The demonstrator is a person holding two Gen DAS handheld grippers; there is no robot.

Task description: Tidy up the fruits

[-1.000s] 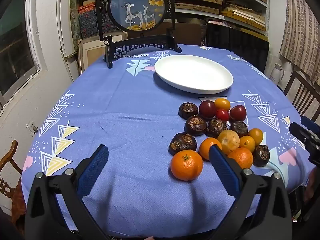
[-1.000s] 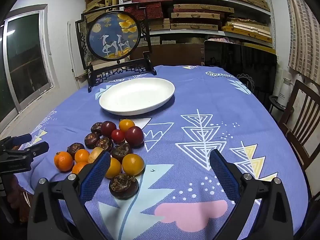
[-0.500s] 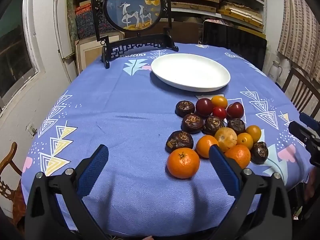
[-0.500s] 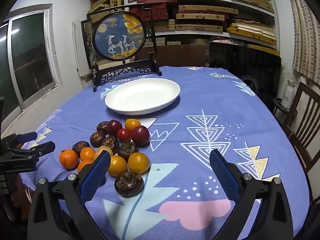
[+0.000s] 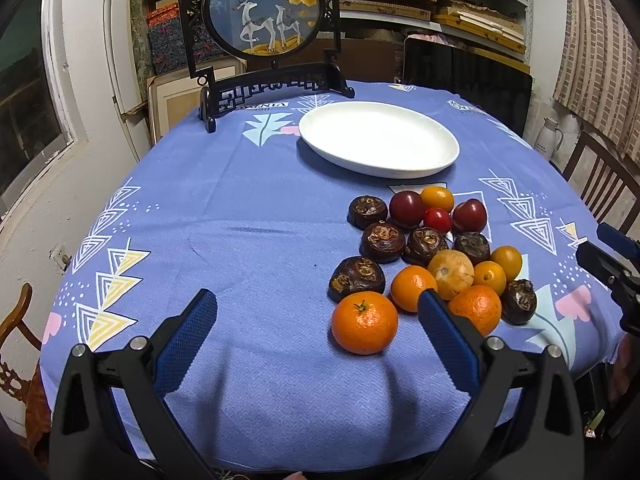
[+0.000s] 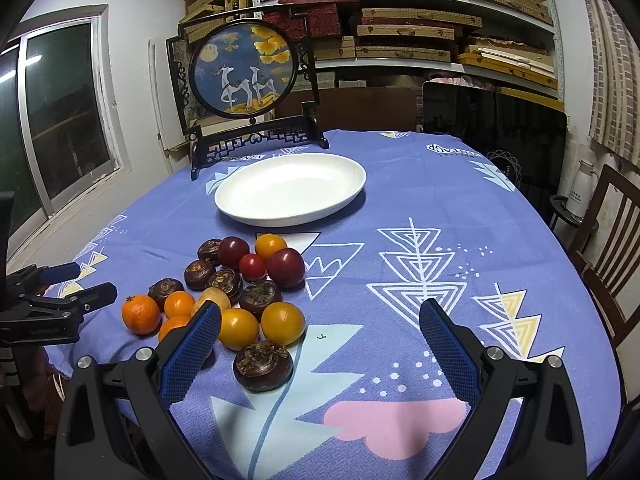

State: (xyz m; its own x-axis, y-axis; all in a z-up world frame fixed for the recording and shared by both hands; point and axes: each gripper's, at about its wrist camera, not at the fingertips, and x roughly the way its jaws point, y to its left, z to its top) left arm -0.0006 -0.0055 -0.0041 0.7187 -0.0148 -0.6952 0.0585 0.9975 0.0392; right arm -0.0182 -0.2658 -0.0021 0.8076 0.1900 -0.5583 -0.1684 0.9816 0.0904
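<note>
A heap of fruit lies on the blue tablecloth: orange mandarins (image 5: 364,323) (image 6: 141,314), yellow tomatoes (image 6: 283,323), dark red ones (image 5: 407,209) (image 6: 285,267) and several brown wrinkled fruits (image 5: 357,279) (image 6: 263,365). Beyond the heap sits an empty white oval plate (image 5: 379,138) (image 6: 291,189). My left gripper (image 5: 316,312) is open above the near table edge, the nearest mandarin just inside its right finger. My right gripper (image 6: 320,322) is open too, its left finger beside the heap, nothing between its fingers.
A black-framed round deer picture (image 5: 264,12) (image 6: 244,70) stands at the table's far side behind the plate. A wooden chair (image 6: 612,240) and a white kettle (image 6: 582,192) are to the right. A window (image 6: 60,112) and wall are on the left.
Both grippers have drifted slightly; the fruit heap sits a little further right and lower in the views. Nothing was grasped or moved on the table.
</note>
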